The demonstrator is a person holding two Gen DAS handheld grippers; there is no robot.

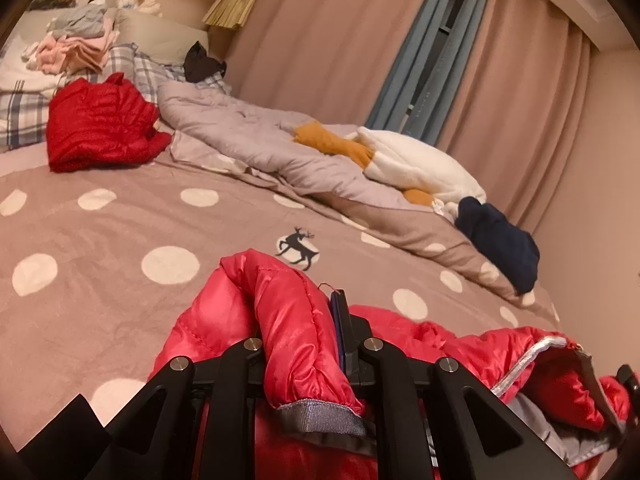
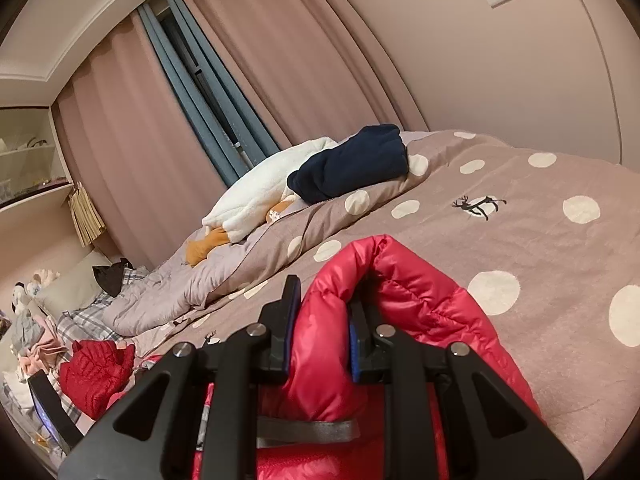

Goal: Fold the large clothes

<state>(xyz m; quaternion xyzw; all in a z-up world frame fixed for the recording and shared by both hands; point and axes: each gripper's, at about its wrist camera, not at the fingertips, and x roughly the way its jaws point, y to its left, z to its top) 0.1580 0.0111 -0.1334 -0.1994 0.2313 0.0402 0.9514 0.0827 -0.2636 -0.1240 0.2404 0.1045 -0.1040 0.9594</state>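
A: How is the left gripper [image 1: 298, 344] posed?

B: It is angled somewhat downward over the bed, and its jaws are clamped together on a folded sleeve of the glossy red quilted down jacket [image 1: 280, 320]. The sleeve is seen looped up between the fingers, with its grey elastic cuff [image 1: 320, 418] hanging back toward the camera.

A: And the right gripper [image 2: 320, 328]?

B: It is held closer to level, tilted only slightly down. A puffed fold of the same red jacket [image 2: 332, 320] is pinched between its blue-padded fingers [image 2: 294, 312], the jaws being kept a little apart by the thick fabric. A grey cuff band [image 2: 308, 430] is visible below the grip.

A: Where is the jacket found?

B: It is lifted at both sleeves just above the near edge of the taupe bedspread with white dots [image 1: 168, 240], with its open body and silver-trimmed zipper edge [image 1: 532, 354] spread between the two tools.

A: What else is laid on the bed?

B: A second, darker red quilted jacket [image 1: 100, 124], already folded, is set near the plaid pillows [image 1: 24, 112]; a navy folded garment [image 1: 500, 244] and a white fleece one [image 1: 420, 164] are left on the bunched grey duvet [image 1: 248, 136]
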